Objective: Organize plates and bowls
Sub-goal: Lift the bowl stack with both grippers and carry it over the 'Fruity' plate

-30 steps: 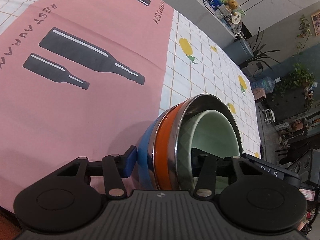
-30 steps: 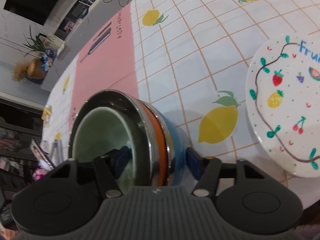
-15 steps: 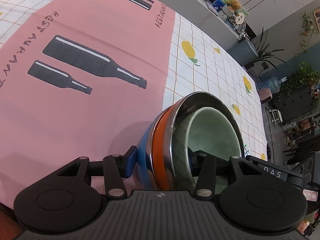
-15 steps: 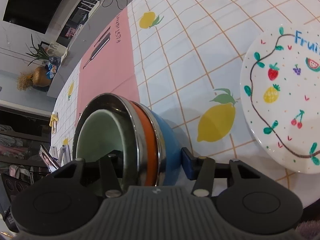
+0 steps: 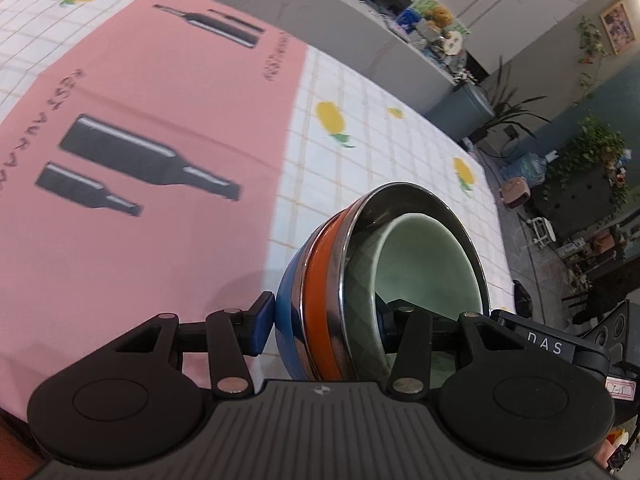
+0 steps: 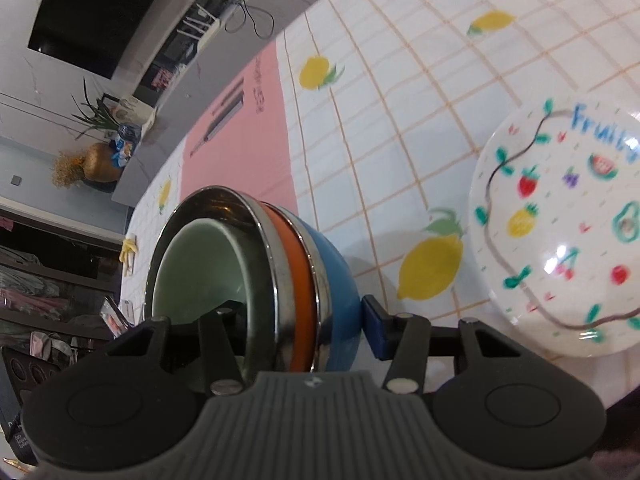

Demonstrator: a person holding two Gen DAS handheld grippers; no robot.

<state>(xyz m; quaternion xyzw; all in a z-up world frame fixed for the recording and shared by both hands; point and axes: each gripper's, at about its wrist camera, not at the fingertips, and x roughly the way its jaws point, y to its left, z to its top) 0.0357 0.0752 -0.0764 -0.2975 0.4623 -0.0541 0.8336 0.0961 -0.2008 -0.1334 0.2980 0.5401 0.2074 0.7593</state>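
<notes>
Between the two grippers hangs a nested stack of bowls [image 5: 352,288] — a pale green ceramic bowl [image 5: 424,264] sitting inside a steel one, then an orange band, then a blue bowl [image 6: 336,280] on the outside. The stack is tipped on its side and appears held clear of the counter [image 5: 352,112], above its white checked cloth with lemon prints.

The left gripper [image 5: 320,328] has its jaws about half open and clamped across the stack's wall: one blue pad presses the blue outer shell, the other finger reaches inside the green bowl. The right gripper [image 6: 300,320] grips the opposite side the same way, one pad on the blue shell and one finger inside the green bowl — its jaws have just been closing onto the stack and now pinch it.

A pink mat [image 5: 160,120] printed with dark bottles lies on the cloth just beyond the stack. A white plate [image 6: 560,232] painted with fruit rests flat on the counter, near the stack in the right wrist view but apart from it.
</notes>
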